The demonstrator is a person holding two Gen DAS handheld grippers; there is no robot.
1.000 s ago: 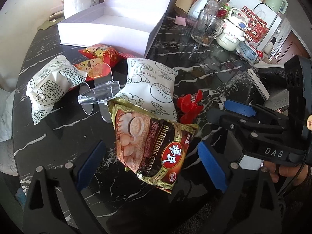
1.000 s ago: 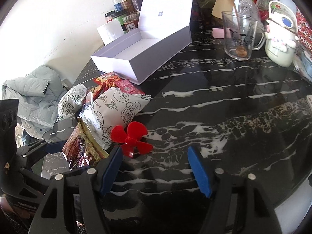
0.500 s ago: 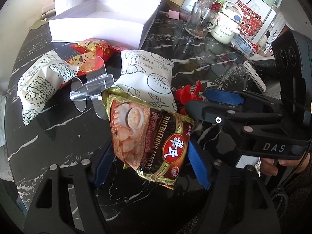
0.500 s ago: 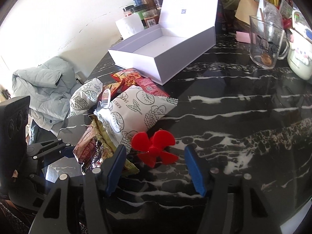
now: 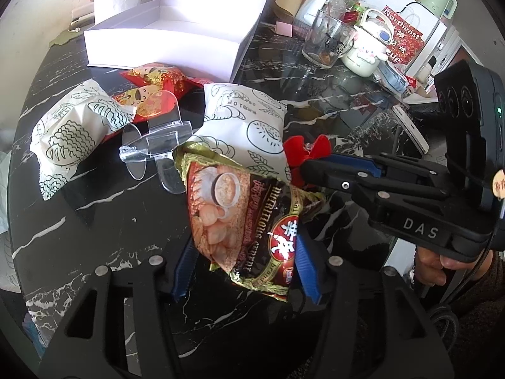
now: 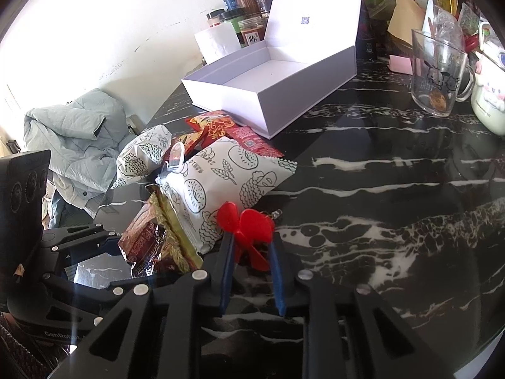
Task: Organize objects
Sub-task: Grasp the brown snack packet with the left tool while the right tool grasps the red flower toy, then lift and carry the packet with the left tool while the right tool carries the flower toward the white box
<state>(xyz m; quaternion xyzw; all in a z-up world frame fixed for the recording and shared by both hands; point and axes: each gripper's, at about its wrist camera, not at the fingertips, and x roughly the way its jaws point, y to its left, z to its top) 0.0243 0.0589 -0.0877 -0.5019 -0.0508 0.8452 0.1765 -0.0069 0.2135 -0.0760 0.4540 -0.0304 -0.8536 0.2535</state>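
A brown and gold cereal packet [image 5: 243,218] lies tilted between the blue pads of my left gripper [image 5: 244,254]. The jaws are closing and both pads press its sides. A small red propeller [image 6: 247,229] sits on the black marble table [image 6: 378,189] beside a white bread packet [image 6: 227,177]. My right gripper [image 6: 251,244] is closing on it, and the pads touch its blades. In the left wrist view the right gripper [image 5: 307,167] reaches in from the right and covers most of the propeller [image 5: 303,148].
An open white box [image 5: 164,41] stands at the back. Before it lie red snack packets [image 5: 154,85], a second white bread packet [image 5: 69,129] and a clear acrylic stand [image 5: 154,145]. A glass mug [image 6: 437,75] and a white character mug [image 5: 366,53] stand at the right.
Both grippers have narrowed from wide open: the left onto the cereal packet, the right onto the red propeller. The right gripper has edged forward over the propeller.
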